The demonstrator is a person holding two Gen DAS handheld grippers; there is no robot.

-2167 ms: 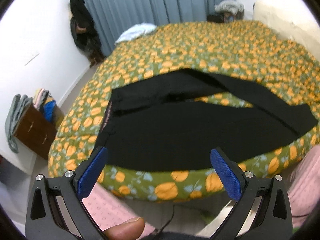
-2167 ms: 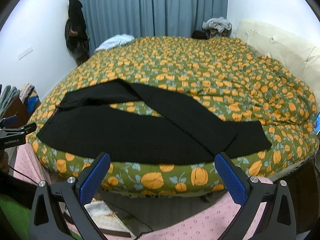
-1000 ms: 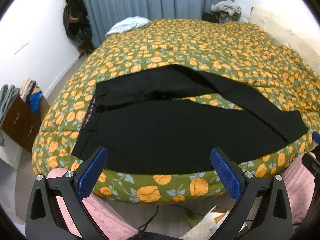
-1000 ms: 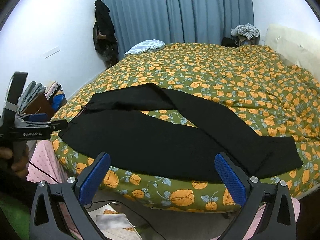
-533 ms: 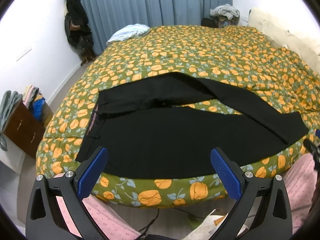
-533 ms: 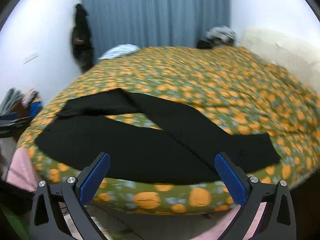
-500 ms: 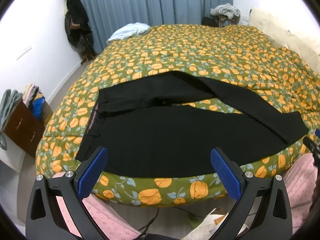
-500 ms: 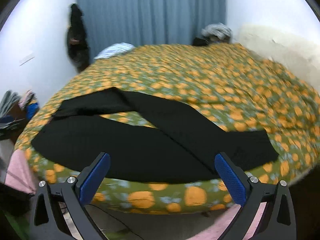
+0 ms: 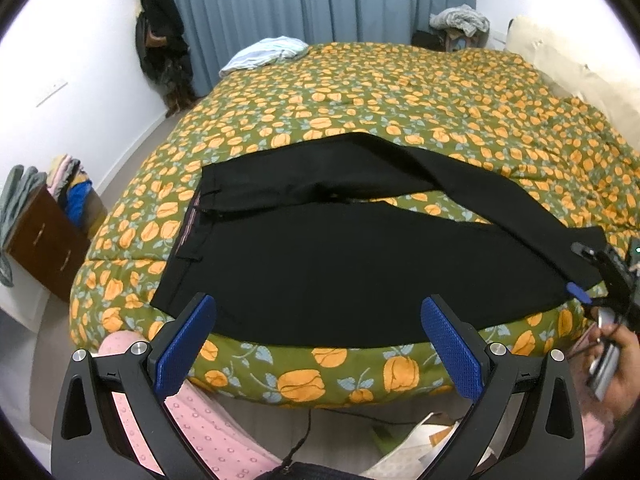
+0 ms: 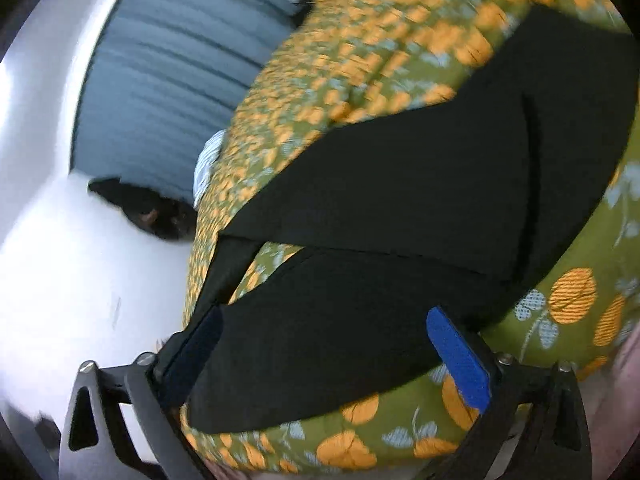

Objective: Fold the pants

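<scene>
Black pants (image 9: 360,264) lie unfolded, legs splayed, mid-frame; left gripper (image 9: 320,340) and right gripper (image 10: 324,356) are spread wide, holding nothing; folding is not begun.

Home bedroom, as I see it: bed (image 9: 400,92) under a floral quilt, blue curtains (image 9: 312,0), wooden drawer unit (image 9: 44,240) heaped with clothes, dark coat (image 9: 160,40) hanging in the corner.

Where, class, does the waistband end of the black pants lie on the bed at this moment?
In the left wrist view the waistband lies at the left of the black pants, near the floral bedspread's left edge, toward the wooden cabinet.
</scene>
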